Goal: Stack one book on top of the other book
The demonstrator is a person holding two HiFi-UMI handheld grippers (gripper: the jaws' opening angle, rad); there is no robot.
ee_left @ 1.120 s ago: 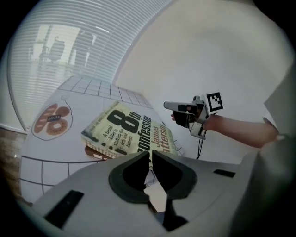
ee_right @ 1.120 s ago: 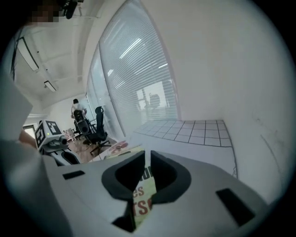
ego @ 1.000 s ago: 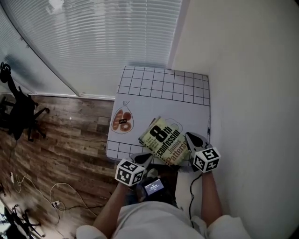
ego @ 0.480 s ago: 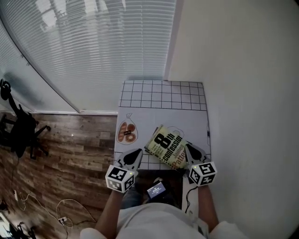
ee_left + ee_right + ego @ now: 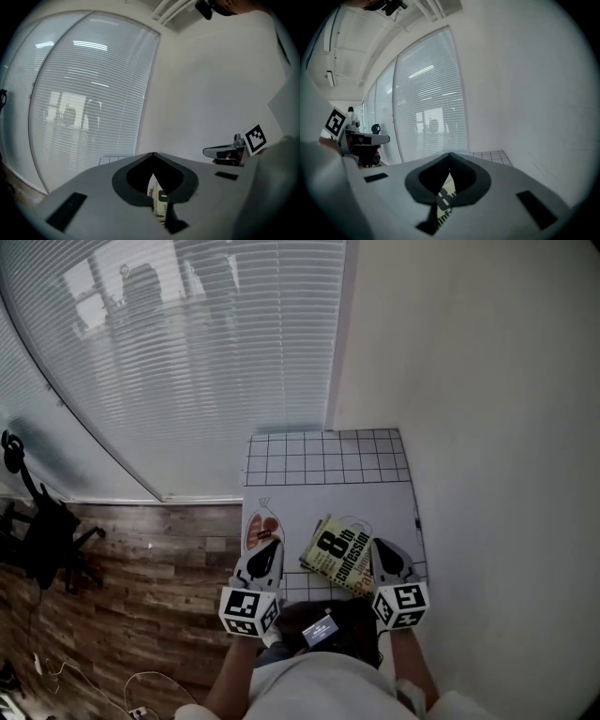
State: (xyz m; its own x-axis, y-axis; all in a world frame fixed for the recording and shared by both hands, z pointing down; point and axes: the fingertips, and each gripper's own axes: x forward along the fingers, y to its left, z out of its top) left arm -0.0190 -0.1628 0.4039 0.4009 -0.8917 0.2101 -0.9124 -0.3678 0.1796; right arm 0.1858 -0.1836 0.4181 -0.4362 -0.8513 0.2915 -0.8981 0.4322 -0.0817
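A black office chair (image 5: 37, 540) stands on the brown wood-plank floor (image 5: 141, 615) at far left, below the white slatted blinds (image 5: 187, 352). The grey left claw (image 5: 265, 549) has its jaws drawn together with nothing gripped. Seen from the head view, its tip overlaps the lower end of an orange bag-shaped picture (image 5: 263, 524) printed on the white grid-lined desk (image 5: 328, 488). Just right of it, the yellow-green paperback book (image 5: 339, 554) with bold black lettering lies flat and skewed near the desk's front edge. Whether another book lies under it cannot be told. The right claw (image 5: 382, 547) overlaps the book's right edge, jaws likewise closed and empty, with the cover showing beneath them in the right gripper view. A plain white wall (image 5: 487, 427) fills the right.
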